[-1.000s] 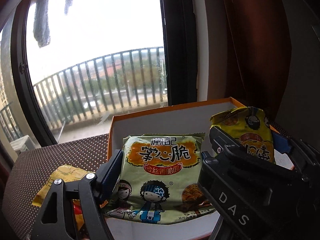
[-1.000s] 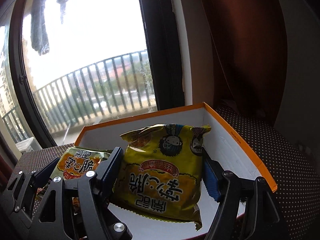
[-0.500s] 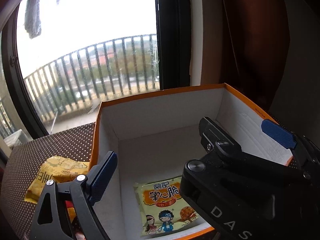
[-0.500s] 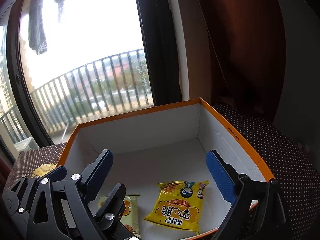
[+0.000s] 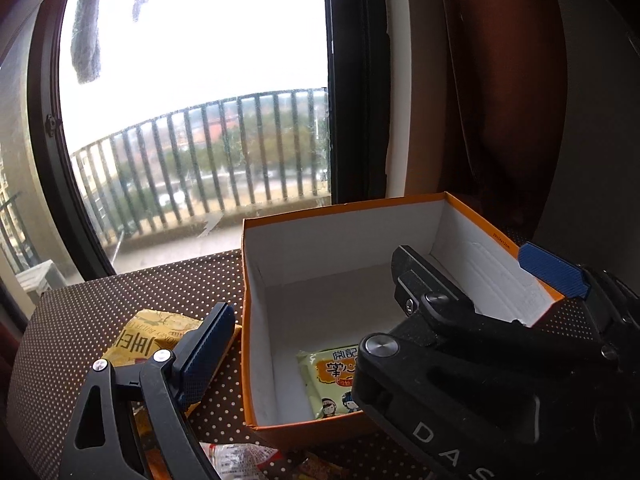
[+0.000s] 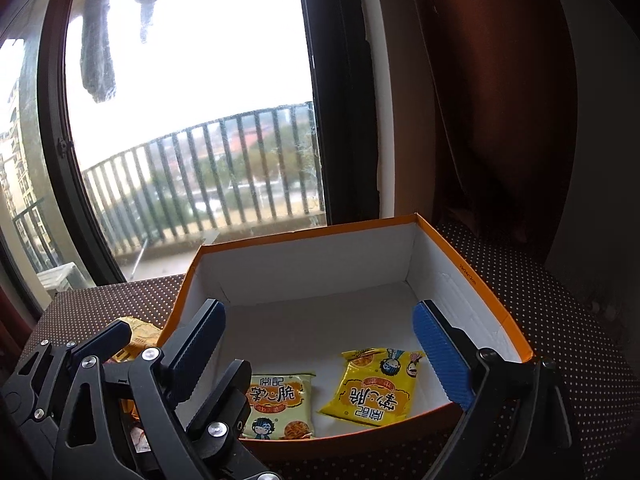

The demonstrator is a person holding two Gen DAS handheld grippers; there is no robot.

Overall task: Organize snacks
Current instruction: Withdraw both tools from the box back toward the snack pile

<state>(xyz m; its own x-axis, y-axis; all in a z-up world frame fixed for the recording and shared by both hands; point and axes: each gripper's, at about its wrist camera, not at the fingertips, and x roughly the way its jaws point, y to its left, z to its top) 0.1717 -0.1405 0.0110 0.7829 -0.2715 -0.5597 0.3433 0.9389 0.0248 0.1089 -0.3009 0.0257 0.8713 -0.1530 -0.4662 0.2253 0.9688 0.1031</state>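
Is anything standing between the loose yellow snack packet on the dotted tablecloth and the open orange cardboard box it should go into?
Only the box's own left wall separates them. The yellow snack packet lies on the tablecloth just outside it, partly behind the open left gripper, so it must be lifted over the rim. The box's top is open.

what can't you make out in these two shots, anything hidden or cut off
- Pale green packet: left wrist view, right half behind the right gripper's body.
- Yellow packet outside the box: right wrist view, mostly behind the left gripper's finger.
- Wrappers at the bottom edge: left wrist view, cut off, unreadable.
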